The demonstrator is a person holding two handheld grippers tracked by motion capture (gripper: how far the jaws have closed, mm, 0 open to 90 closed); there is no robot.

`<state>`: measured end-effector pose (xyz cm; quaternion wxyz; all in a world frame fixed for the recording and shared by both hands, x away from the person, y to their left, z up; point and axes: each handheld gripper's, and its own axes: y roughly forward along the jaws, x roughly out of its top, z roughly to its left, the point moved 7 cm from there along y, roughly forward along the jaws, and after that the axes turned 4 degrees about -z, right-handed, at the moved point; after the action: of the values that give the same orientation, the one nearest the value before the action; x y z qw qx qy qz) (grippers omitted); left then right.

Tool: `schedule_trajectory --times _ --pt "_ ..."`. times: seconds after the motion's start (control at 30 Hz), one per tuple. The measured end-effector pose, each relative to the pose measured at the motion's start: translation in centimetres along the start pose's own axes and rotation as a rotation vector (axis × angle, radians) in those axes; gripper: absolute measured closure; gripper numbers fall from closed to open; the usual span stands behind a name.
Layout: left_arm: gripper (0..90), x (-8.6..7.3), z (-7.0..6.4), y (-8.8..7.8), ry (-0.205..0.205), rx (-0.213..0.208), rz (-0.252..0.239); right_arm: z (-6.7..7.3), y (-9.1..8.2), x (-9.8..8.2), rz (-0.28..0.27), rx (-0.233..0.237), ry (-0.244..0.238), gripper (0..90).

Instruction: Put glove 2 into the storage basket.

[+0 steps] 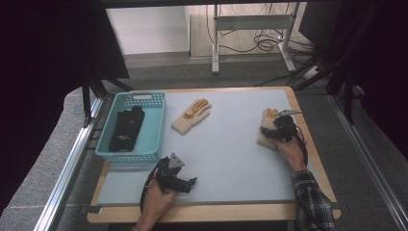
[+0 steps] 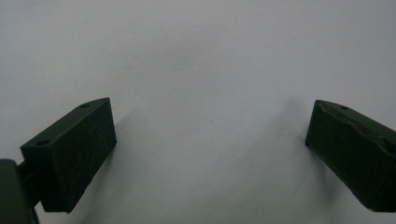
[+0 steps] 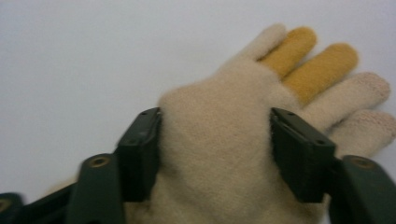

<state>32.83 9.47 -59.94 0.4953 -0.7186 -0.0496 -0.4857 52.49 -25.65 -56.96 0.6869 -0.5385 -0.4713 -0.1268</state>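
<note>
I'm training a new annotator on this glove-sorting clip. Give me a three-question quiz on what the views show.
1. True or false: the right gripper has its jaws on either side of a cream glove.
2. What lies inside the blue basket? A) a cream glove B) a black glove C) a yellow cloth
3. In the left gripper view, what is under the left gripper?

Key:
1. True; the jaws flank the glove's palm and touch its sides.
2. B, a black glove. The second cream glove lies on the table beside the basket.
3. Bare table surface; the jaws stand wide open.
</note>
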Motion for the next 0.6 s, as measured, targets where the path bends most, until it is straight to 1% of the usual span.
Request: schedule_trajectory --times 0.13,0.23,0.3,0.43,0.6 --pt "2.1 0.0 0.0 0.0 0.0 0.0 0.0 0.3 -0.2 0.0 0.019 -0.011 0.006 47.7" --pt "2.1 0.0 0.0 0.0 0.0 0.0 0.0 0.4 -0.3 0.1 0.023 -0.01 0.014 51.4" --pt "2.1 0.0 0.0 0.0 0.0 0.0 0.0 0.4 -0.4 0.0 0.021 -0.003 0.016 52.6" --pt "2.1 0.0 0.0 0.0 0.0 0.0 0.0 0.4 -0.7 0.1 0.014 0.01 0.039 52.7" --pt "2.1 0.0 0.0 0.0 0.0 0.0 0.0 0.7 -1.6 0.4 -0.003 0.008 0.021 52.7"
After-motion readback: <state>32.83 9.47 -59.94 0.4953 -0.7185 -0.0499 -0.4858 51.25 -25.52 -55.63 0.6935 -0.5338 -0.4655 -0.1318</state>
